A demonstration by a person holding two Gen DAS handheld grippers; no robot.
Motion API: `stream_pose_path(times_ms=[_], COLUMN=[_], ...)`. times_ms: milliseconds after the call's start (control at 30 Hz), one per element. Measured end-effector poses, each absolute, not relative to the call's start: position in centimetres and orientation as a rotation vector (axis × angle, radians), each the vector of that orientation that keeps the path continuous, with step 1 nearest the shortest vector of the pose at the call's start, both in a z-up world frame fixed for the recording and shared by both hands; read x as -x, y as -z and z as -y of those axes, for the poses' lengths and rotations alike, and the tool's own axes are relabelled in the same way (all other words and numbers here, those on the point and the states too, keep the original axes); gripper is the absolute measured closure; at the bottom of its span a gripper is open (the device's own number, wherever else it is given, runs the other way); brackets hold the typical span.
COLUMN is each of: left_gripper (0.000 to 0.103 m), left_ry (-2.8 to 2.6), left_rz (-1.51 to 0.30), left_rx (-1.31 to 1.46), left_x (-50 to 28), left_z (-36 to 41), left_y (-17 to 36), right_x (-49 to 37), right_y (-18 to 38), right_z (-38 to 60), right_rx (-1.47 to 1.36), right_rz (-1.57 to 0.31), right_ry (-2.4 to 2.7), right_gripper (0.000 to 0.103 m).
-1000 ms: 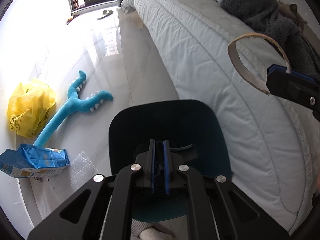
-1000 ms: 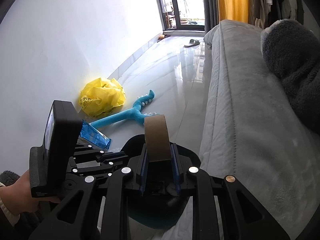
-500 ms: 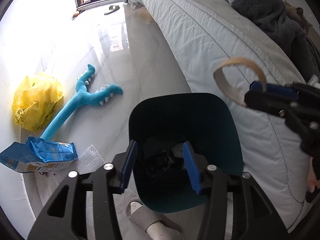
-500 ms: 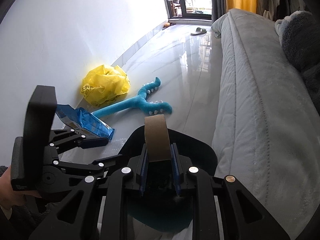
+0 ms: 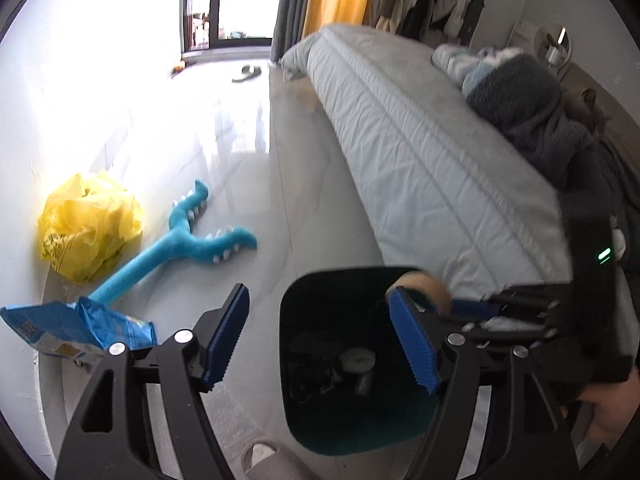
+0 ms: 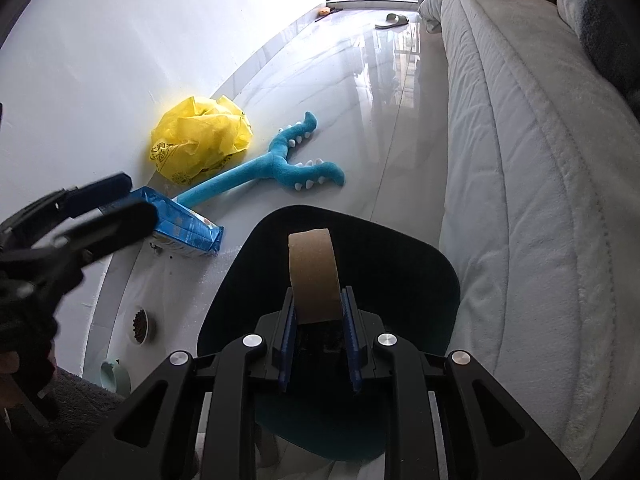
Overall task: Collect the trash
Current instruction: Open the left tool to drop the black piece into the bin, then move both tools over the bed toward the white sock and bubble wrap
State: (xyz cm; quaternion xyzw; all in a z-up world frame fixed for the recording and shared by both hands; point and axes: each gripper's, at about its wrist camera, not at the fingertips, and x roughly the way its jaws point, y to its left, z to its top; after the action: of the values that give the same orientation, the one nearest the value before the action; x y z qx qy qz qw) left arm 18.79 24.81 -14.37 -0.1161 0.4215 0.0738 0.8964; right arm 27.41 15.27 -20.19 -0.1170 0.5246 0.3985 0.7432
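Over the bin [image 6: 416,276] beside the bed [image 6: 540,184], your right gripper [image 6: 318,344] pinches the tape roll [image 6: 314,276], your left gripper [image 5: 316,340] spread wide and empty, yellow bag [image 5: 88,232], blue packet [image 5: 72,328] and plush toy [image 5: 180,244] on the floor [image 5: 280,184].

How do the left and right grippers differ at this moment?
The left gripper is wide open and holds nothing; the right gripper is shut on a cardboard tape roll. The right one hangs over the dark bin, while the left one straddles its left rim. Both have blue finger pads.
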Motion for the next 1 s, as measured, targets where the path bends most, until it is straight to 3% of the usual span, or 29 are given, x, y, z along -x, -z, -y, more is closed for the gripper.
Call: stream_pose_path(times_ms=[400,633,700,767,1000], left_gripper=[0.010,0.007,0.007,0.007,0.006], left_ry=[-0.185,-0.182,-0.182,-0.184,-0.182], left_rz=[-0.610,-0.547,-0.529,-0.508,-0.474], left_rx=[0.114,0.102,0.101,0.110,0.107], left_x=[-17.7,-17.1,-17.0,-16.9,-17.4], left_z=[-23.3,-22.7,-22.5,-22.4,-21.2], left_y=[7.7,5.7,5.2,4.7,3.3], right_x=[-26.4,-26.0,-25.9,-25.7,-24.8], right_y=[23.5,24.0,24.2,24.2,21.6], right_z=[-16.1,-16.5,-16.7,-16.7,-15.9], right_rx=[0.331,0.374,0.381,0.384,0.389], right_rz=[-1.228,-1.249,-1.258,-1.258,-1.192], right_ry=[-0.860,-0.851,-0.854,-0.853,-0.891], right_gripper=[0.081,0.080,0.076,0.048,0.047])
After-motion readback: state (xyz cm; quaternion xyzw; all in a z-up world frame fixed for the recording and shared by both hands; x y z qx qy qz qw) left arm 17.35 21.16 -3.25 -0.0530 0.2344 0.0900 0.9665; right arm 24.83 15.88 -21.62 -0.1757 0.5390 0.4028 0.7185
